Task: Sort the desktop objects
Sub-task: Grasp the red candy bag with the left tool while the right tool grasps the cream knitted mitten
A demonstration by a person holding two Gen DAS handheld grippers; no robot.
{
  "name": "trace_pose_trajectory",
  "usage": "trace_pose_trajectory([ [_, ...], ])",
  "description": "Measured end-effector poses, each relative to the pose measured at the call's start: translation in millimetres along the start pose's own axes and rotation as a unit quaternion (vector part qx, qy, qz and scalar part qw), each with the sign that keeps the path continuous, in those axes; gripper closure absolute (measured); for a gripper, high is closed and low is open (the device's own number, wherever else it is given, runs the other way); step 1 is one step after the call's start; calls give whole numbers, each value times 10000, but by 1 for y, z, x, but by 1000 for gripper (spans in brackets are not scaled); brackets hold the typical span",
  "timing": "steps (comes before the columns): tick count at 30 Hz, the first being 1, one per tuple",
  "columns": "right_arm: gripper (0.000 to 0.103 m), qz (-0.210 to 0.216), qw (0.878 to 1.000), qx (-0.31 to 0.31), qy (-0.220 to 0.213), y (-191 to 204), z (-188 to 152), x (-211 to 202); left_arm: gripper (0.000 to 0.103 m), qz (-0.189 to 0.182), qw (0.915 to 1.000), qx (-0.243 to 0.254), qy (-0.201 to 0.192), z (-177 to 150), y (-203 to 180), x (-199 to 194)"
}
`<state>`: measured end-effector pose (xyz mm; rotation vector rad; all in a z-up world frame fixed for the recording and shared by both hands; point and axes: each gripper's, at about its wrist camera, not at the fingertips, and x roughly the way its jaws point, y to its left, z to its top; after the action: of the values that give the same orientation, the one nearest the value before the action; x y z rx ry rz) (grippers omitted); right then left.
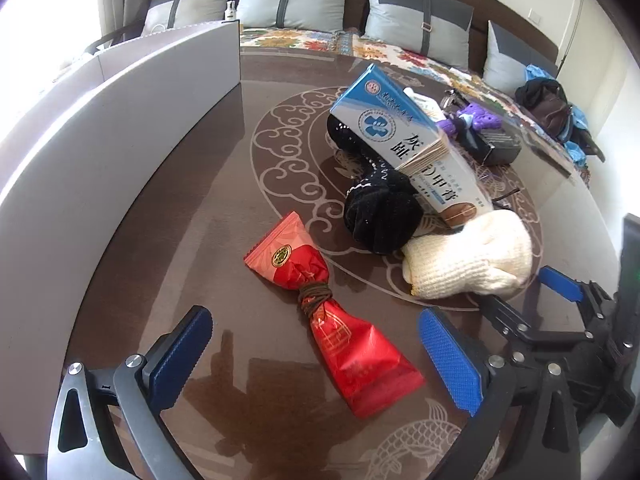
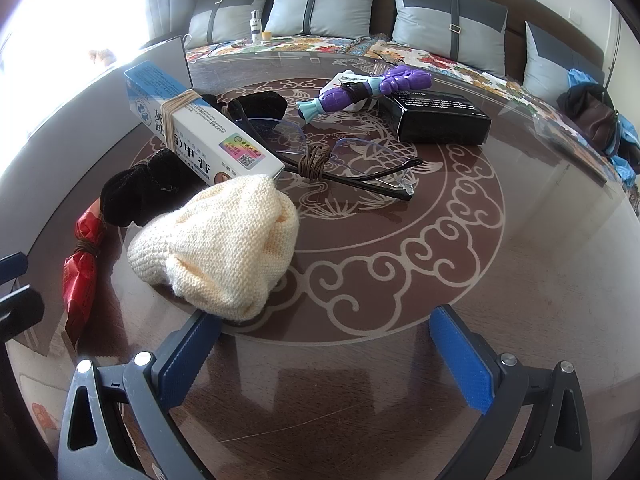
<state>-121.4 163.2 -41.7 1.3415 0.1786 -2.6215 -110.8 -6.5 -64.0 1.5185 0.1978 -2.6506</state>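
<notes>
A red packet [image 1: 338,332] tied with brown cord lies on the glass table between the pads of my open left gripper [image 1: 320,360]; it also shows in the right wrist view [image 2: 82,268]. Behind it lie a black sock [image 1: 380,216], a cream knitted sock [image 1: 468,260] and a blue-white box [image 1: 404,140] bound with rubber bands. My right gripper [image 2: 324,360] is open and empty, its left pad just beside the cream sock [image 2: 224,248]. Glasses [image 2: 348,164] tied with cord, a purple toy [image 2: 360,88] and a black box [image 2: 436,116] lie farther back.
A grey upright panel [image 1: 100,152] curves along the table's left side. A sofa with grey cushions [image 2: 320,4] and a floral cover stands behind the table. A dark bag [image 2: 596,120] lies at the far right. The right gripper shows in the left wrist view [image 1: 560,320].
</notes>
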Motion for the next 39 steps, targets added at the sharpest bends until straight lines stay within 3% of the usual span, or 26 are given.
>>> trace_pose_trajectory([
  [2, 0, 0, 10000, 0, 0, 0, 0, 0, 0, 342, 9989, 213, 259, 2, -7, 18],
  [3, 0, 0, 10000, 0, 0, 0, 0, 0, 0, 328, 9988, 262, 233, 1, -7, 21],
  [8, 0, -2, 10000, -1, -2, 0, 0, 1, 0, 110, 9979, 584, 254, -2, 3, 18],
  [13, 0, -1, 10000, 0, -2, 0, 0, 0, 0, -191, 9917, 1152, 537, -3, 16, 13],
  [20, 0, -150, 9995, 241, 169, 3, -3, -3, 0, -350, 9870, 1460, 570, -12, 37, 5],
  [23, 0, 142, 9972, -105, 731, 4, -2, -5, 0, -361, 9858, 1508, 639, -12, 41, 3],
  [25, 0, 558, 9938, -148, 950, 1, 0, -15, 0, -303, 9854, 1474, 799, -6, 38, 6],
  [29, 0, 591, 9903, -1157, 502, 24, 35, -49, 0, -223, 9860, 1356, 939, 5, 24, 12],
  [31, 0, 617, 9774, -1951, 523, 51, 50, -50, 12, -295, 9860, 1453, 769, 5, 16, 7],
  [32, 1, 595, 9687, -2325, 636, 65, 54, -45, 32, -340, 9855, 1522, 674, 4, 13, 3],
  [33, 4, 518, 9604, -2625, 773, 76, 56, -36, 59, -369, 9849, 1574, 620, 3, 10, -2],
  [34, 9, 485, 9536, -2824, 921, 85, 55, -27, 76, -397, 9844, 1597, 620, 3, 10, -6],
  [35, 23, 478, 9491, -2913, 1098, 89, 55, -17, 83, -449, 9842, 1569, 685, 2, 12, -7],
  [39, 38, 365, 9390, -2994, 1654, 90, 47, 2, 84, -780, 9876, 1185, 672, -13, 37, -21],
])
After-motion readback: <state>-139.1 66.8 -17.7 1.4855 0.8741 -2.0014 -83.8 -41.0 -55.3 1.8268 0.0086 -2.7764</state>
